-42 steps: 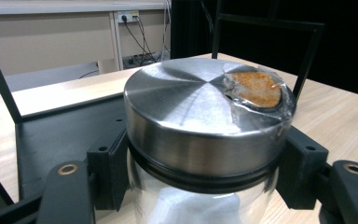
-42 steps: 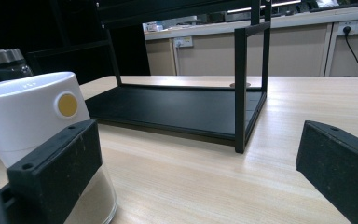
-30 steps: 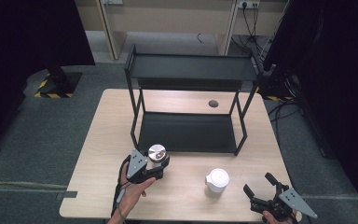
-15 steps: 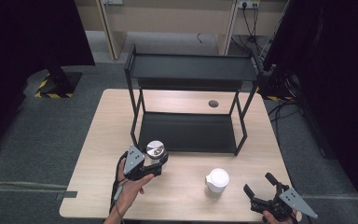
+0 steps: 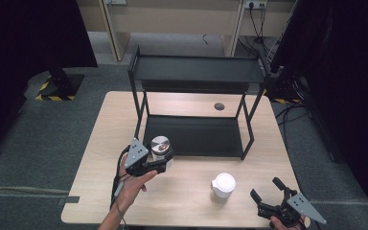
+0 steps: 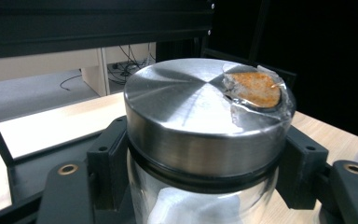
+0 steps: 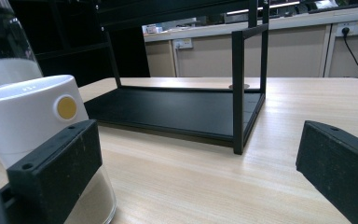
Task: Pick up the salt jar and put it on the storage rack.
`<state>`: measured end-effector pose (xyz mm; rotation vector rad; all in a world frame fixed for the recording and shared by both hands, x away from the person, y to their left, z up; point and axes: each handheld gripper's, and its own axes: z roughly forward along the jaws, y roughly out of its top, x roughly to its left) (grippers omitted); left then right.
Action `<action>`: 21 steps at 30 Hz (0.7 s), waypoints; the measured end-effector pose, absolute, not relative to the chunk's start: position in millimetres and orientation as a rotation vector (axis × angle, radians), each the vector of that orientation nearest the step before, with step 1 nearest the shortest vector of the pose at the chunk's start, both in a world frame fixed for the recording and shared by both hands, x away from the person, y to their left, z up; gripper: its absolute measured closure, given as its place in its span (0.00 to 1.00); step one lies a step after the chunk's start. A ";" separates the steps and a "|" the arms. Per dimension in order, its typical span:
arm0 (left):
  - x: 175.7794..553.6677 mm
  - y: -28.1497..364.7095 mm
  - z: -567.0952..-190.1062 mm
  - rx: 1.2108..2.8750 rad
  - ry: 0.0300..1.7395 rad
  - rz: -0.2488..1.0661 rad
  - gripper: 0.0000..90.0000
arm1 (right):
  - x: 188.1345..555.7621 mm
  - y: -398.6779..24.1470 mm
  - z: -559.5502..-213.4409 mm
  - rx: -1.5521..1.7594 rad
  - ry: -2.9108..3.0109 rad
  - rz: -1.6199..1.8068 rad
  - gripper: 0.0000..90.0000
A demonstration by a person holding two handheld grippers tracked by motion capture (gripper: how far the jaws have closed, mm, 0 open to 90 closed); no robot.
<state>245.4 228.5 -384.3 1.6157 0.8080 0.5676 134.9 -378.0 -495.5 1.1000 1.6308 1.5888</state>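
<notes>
High view: left gripper (image 5: 160, 160) clamps the steel-lidded glass jar (image 5: 161, 146) below its lid, clear of the table (image 5: 182, 199), apparently bound for the black shelf rack (image 5: 194, 136). Right gripper (image 5: 266, 195) rests spread beside the white canister (image 5: 223, 186).

The left gripper (image 5: 160, 155) is raised with jaws clamped, while the right gripper (image 5: 268, 194) rests low, jaws spread.

**My workspace surroundings**

I work at a pale wood-grain table (image 5: 187, 201) on grey carpet floor (image 5: 43, 139). Black curtains (image 5: 28, 33) flank both sides. Beige wall panelling (image 5: 172, 17) carries a white power socket (image 5: 252, 5).
</notes>
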 end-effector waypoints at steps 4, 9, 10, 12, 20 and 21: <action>249.2 231.0 -368.9 1.625 0.795 0.565 0.35 | 135.0 -378.0 -495.6 1.101 1.631 1.589 0.00; 254.5 234.5 -340.2 1.623 0.780 0.569 0.35 | 134.8 -378.3 -495.6 1.101 1.630 1.589 0.00; 254.5 234.5 -340.2 1.623 0.780 0.569 0.35 | 134.7 -378.3 -495.6 1.101 1.629 1.590 0.00; 256.7 235.8 -332.8 1.619 0.781 0.563 0.35 | 134.7 -378.3 -495.6 1.101 1.629 1.590 0.00; 263.4 234.6 -308.7 1.622 0.768 0.572 0.35 | 134.9 -378.6 -495.8 1.102 1.627 1.589 0.00; 264.6 234.4 -305.8 1.626 0.766 0.568 0.35 | 134.9 -378.6 -495.8 1.102 1.627 1.589 0.00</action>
